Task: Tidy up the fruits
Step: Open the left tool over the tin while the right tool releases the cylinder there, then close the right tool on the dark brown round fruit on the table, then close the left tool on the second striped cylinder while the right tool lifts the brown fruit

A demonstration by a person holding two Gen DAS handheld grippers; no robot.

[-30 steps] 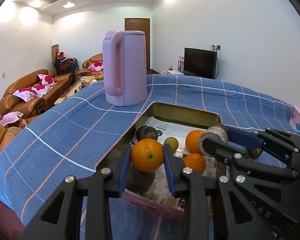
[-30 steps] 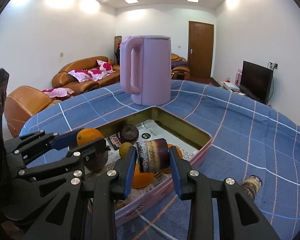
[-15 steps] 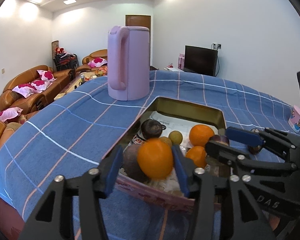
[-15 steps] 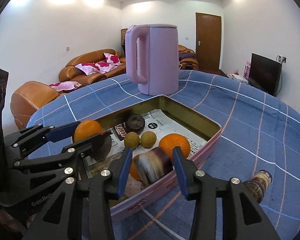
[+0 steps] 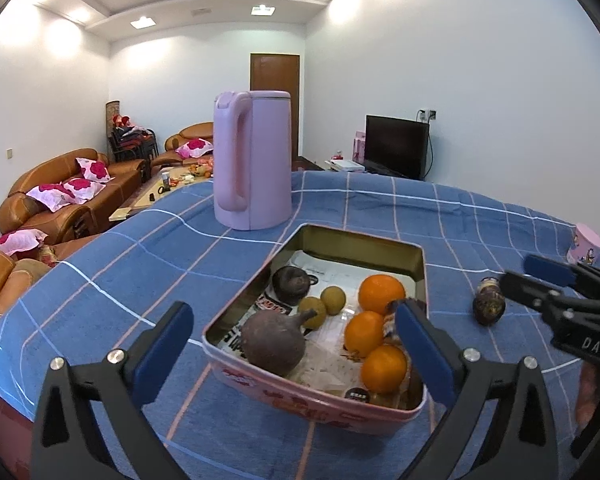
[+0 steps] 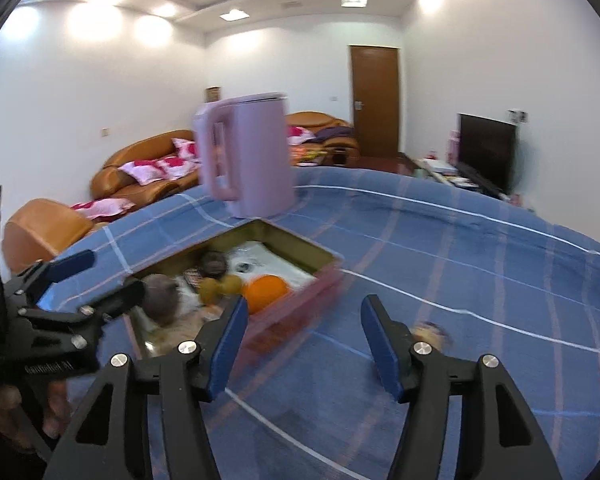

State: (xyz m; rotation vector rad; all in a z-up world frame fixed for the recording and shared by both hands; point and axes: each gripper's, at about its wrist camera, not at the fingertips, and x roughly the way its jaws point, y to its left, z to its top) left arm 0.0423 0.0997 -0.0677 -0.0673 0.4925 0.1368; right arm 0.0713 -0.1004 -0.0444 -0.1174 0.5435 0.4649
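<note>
A pink-walled tin tray (image 5: 300,398) on the blue checked cloth holds three oranges (image 5: 382,294), two small yellow-green fruits (image 5: 332,300) and dark purple fruits (image 5: 274,344). My left gripper (image 5: 292,320) hovers at the tray's near end, its jaws opening wide with nothing pressed between them. My right gripper (image 6: 303,312) is beside the tray (image 6: 300,246), over the cloth; its jaws are opening and hold nothing. A dark striped fruit (image 5: 488,300) lies on the cloth right of the tray, half hidden behind my right gripper's finger in the right wrist view (image 6: 430,330).
A tall pink kettle (image 5: 256,164) stands just behind the tray. A small pink box (image 5: 588,242) sits at the far right of the table. The table's edge curves close on the left, with sofas beyond. The right wrist view is blurred.
The left jaws spread and let go of the orange, which now lies in the tray. The right jaws released the striped fruit over the tray, and that gripper swung right onto the cloth.
</note>
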